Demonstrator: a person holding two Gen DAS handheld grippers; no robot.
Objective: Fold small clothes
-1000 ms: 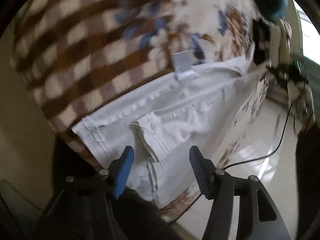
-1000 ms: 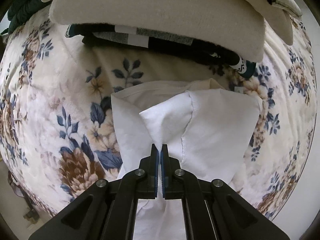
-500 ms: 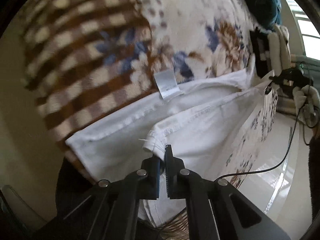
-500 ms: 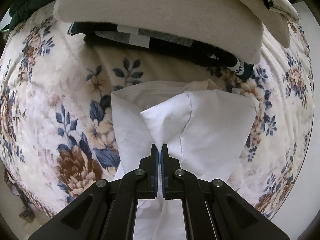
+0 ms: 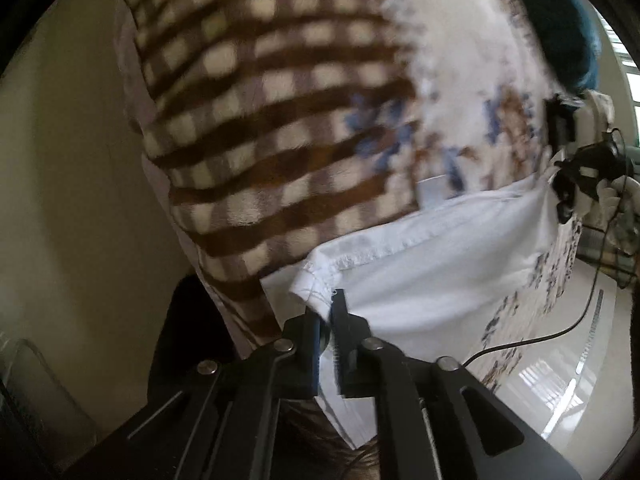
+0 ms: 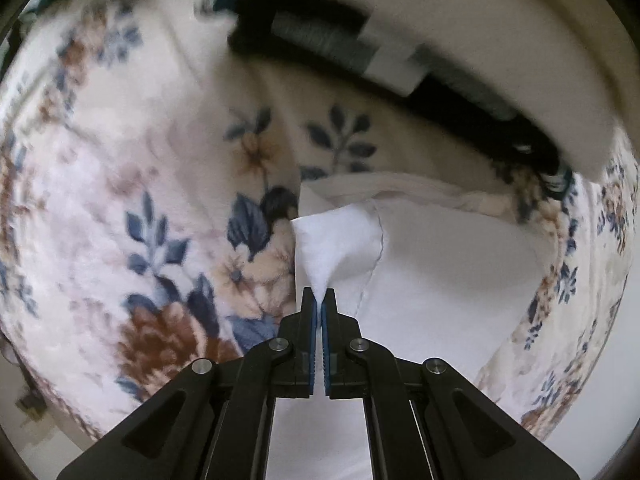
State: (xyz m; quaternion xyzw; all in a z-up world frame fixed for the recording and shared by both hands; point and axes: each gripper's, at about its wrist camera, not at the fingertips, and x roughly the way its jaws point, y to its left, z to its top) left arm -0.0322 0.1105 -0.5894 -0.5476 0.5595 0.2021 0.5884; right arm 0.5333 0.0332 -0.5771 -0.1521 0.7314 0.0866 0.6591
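A white garment (image 5: 440, 256) lay spread on a floral blanket (image 6: 120, 208), filling the lower right of the right wrist view (image 6: 440, 272) and running from about 6 o'clock to 3 o'clock in the left wrist view. The left gripper (image 5: 329, 312) had a hemmed corner of it pinched between its blue-padded fingers; the jaws were easing apart slightly, yet the cloth was clamped between them. The right gripper (image 6: 319, 300) was clenched on a gathered peak of the same white fabric, which rose in a small cone from the fingertips toward 12 o'clock. A seam ran down the garment just right of that peak.

Beyond the garment, at 12 to 2 o'clock in the right wrist view, sat a stack of folded clothes (image 6: 460, 40) (a cream piece on top, dark and grey ones beneath, blurred by motion). In the left wrist view the blanket turned to a brown check pattern (image 5: 260, 120) toward 11 o'clock. A small pale tag (image 5: 434, 188) lay on the blanket at the garment's upper edge, possibly a label. A black cable (image 5: 540, 336) crossed the shiny floor (image 5: 560, 380) at 4 o'clock.
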